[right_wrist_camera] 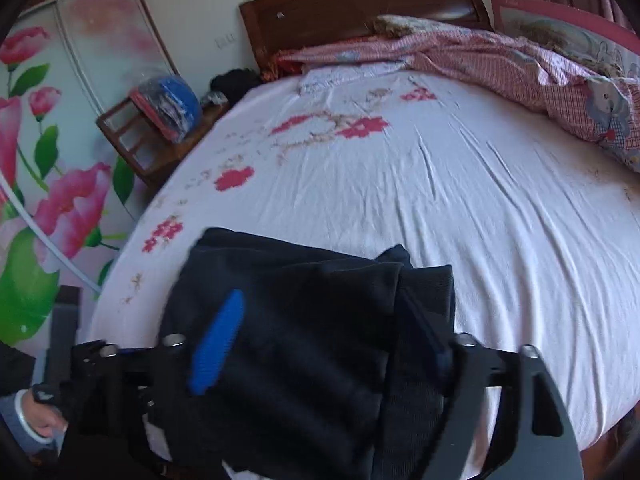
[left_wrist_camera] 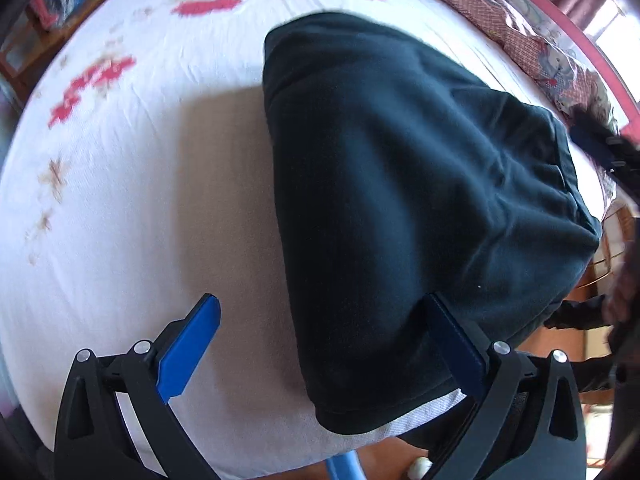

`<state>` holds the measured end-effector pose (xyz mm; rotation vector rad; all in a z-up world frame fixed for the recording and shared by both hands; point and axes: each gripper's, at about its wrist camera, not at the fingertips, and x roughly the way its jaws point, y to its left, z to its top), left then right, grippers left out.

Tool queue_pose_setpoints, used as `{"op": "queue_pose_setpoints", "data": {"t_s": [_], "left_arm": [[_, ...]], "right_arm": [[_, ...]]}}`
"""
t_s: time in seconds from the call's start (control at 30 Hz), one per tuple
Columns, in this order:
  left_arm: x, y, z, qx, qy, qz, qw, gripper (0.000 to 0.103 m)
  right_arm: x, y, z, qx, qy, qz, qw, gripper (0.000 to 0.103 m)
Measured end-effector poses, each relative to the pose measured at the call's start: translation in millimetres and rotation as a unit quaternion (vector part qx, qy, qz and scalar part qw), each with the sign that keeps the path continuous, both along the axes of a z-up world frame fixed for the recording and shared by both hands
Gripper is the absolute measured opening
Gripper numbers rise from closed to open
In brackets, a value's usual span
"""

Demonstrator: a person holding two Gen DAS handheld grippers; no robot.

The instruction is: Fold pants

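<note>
Dark folded pants (left_wrist_camera: 400,168) lie on the white flowered bed sheet (left_wrist_camera: 140,200), close to the bed's near edge. My left gripper (left_wrist_camera: 322,300) is open above them, one blue finger (left_wrist_camera: 192,344) over bare sheet and the other over the pants' near corner, with nothing pinched. In the right wrist view the same pants (right_wrist_camera: 312,320) spread out below my right gripper (right_wrist_camera: 320,294), whose jaws stand wide apart just above the cloth without gripping it. A hand (right_wrist_camera: 38,420) at the lower left holds the other gripper's handle.
A pink checked quilt (right_wrist_camera: 500,60) is bunched along the far side by the wooden headboard (right_wrist_camera: 360,4). A wooden stand with a blue bag (right_wrist_camera: 172,104) sits left of the bed, in front of a flowered wardrobe (right_wrist_camera: 48,160). Floor (left_wrist_camera: 380,456) shows below the mattress edge.
</note>
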<state>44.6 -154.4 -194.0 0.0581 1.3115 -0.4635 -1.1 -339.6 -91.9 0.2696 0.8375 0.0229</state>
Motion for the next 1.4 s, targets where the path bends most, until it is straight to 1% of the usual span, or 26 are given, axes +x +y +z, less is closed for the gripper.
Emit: {"op": "queue_pose_setpoints", "data": {"t_s": [0.07, 0.1, 0.13, 0.17, 0.2, 0.27, 0.33, 0.47, 0.57, 0.63, 0.67, 0.73, 0.77, 0.83, 0.9, 0.93, 1.0, 1.03, 1.1, 1.13, 1.17, 1.23, 1.27, 1.3, 1.33, 1.4], "left_arm": [[4.3, 6.1, -8.3, -0.020, 0.023, 0.009, 0.9995, 0.101], [4.6, 6.3, -10.2, -0.023, 0.023, 0.004, 0.9995, 0.101], [2.6, 4.7, -10.2, -0.018, 0.015, -0.003, 0.9997, 0.101], [-3.1, 0.8, -8.2, -0.008, -0.009, -0.017, 0.9998, 0.101], [-6.9, -2.5, -5.9, 0.000, -0.029, -0.027, 0.9992, 0.101], [-12.9, -7.4, -1.2, 0.022, -0.063, -0.045, 0.9968, 0.101], [-13.8, -7.1, 4.3, 0.027, -0.072, -0.044, 0.9961, 0.101], [-16.6, -1.6, 19.0, 0.025, -0.070, -0.032, 0.9967, 0.101], [-24.2, -8.5, 34.6, 0.019, -0.107, -0.032, 0.9936, 0.101], [-23.8, -12.3, 39.5, 0.033, -0.135, -0.030, 0.9899, 0.101], [-19.4, -15.9, 37.0, 0.043, -0.140, -0.030, 0.9888, 0.101], [-11.5, -20.3, 28.8, 0.066, -0.132, -0.027, 0.9887, 0.101], [-7.3, -22.7, 21.3, 0.070, -0.124, -0.023, 0.9896, 0.101], [-3.2, -19.4, 9.6, 0.060, -0.108, -0.020, 0.9921, 0.101], [-2.3, -10.5, 10.4, 0.034, -0.098, 0.005, 0.9945, 0.101], [-3.5, -6.1, 13.5, 0.026, -0.097, 0.011, 0.9948, 0.101], [-8.1, 6.7, 27.7, 0.004, -0.122, 0.028, 0.9922, 0.101], [-8.9, 8.9, 34.4, -0.016, -0.126, 0.035, 0.9913, 0.101], [-4.7, 25.2, 43.9, -0.068, -0.106, 0.062, 0.9900, 0.101], [0.0, 30.8, 44.0, -0.090, -0.090, 0.076, 0.9889, 0.101], [9.8, 40.6, 37.6, -0.128, -0.048, 0.093, 0.9862, 0.101], [22.7, 43.6, 16.9, -0.156, 0.028, 0.109, 0.9814, 0.101], [30.9, 45.6, 3.4, -0.165, 0.075, 0.124, 0.9757, 0.101], [35.7, 44.8, -4.8, -0.181, 0.097, 0.126, 0.9706, 0.101], [30.1, 44.4, -9.4, -0.191, 0.106, 0.120, 0.9684, 0.101], [31.9, 39.5, -19.6, -0.191, 0.121, 0.116, 0.9671, 0.101]], "right_arm": [[14.1, -7.0, -41.9, -0.080, 0.051, -0.019, 0.995, 0.082], [14.0, -16.8, -66.4, -0.129, 0.091, -0.047, 0.986, 0.089], [4.4, -38.5, -88.6, -0.081, 0.109, -0.051, 0.989, 0.090], [-12.8, -68.5, -103.3, 0.007, 0.100, -0.066, 0.993, 0.091], [-27.7, -87.7, -106.8, 0.050, 0.077, -0.074, 0.993, 0.091], [-29.6, -83.3, -102.5, 0.003, 0.090, -0.059, 0.994, 0.091], [-28.1, -82.0, -90.2, -0.024, 0.092, -0.077, 0.993, 0.091], [-48.5, -78.5, -50.2, -0.076, 0.034, -0.105, 0.991, 0.091], [-73.1, -63.9, -17.1, -0.074, -0.028, -0.097, 0.992, 0.091], [-73.8, -53.1, -8.8, -0.077, -0.055, -0.080, 0.992, 0.091], [-67.5, -45.2, -9.5, -0.076, -0.058, -0.068, 0.993, 0.091], [-47.6, -36.2, -29.5, -0.077, -0.017, -0.048, 0.996, 0.091], [-39.5, -35.2, -45.4, -0.077, 0.020, -0.046, 0.996, 0.092], [-25.2, -42.3, -92.0, -0.077, 0.115, -0.047, 0.989, 0.097], [-37.7, -66.4, -96.9, 0.007, 0.104, -0.076, 0.992, 0.097], [-45.0, -75.8, -93.5, 0.026, 0.099, -0.096, 0.990, 0.097], [-69.4, -94.6, -80.7, 0.073, 0.054, -0.131, 0.987, 0.097], [-82.1, -104.5, -75.0, 0.095, 0.034, -0.145, 0.984, 0.097], [-103.1, -129.2, -73.0, 0.139, 0.013, -0.170, 0.975, 0.098], [-108.7, -142.8, -77.9, 0.174, 0.012, -0.173, 0.969, 0.098], [-111.6, -153.8, -85.1, 0.214, 0.019, -0.169, 0.962, 0.098], [-104.3, -170.7, -104.2, 0.299, 0.035, -0.138, 0.944, 0.098], [-101.9, -176.2, -114.5, 0.340, 0.038, -0.122, 0.932, 0.098], [-96.4, -179.5, -123.5, 0.371, 0.040, -0.109, 0.921, 0.098], [-90.2, -180.7, -129.7, 0.392, 0.040, -0.091, 0.914, 0.098], [-80.4, -179.7, -141.6, 0.439, 0.033, -0.056, 0.896, 0.098]]}}
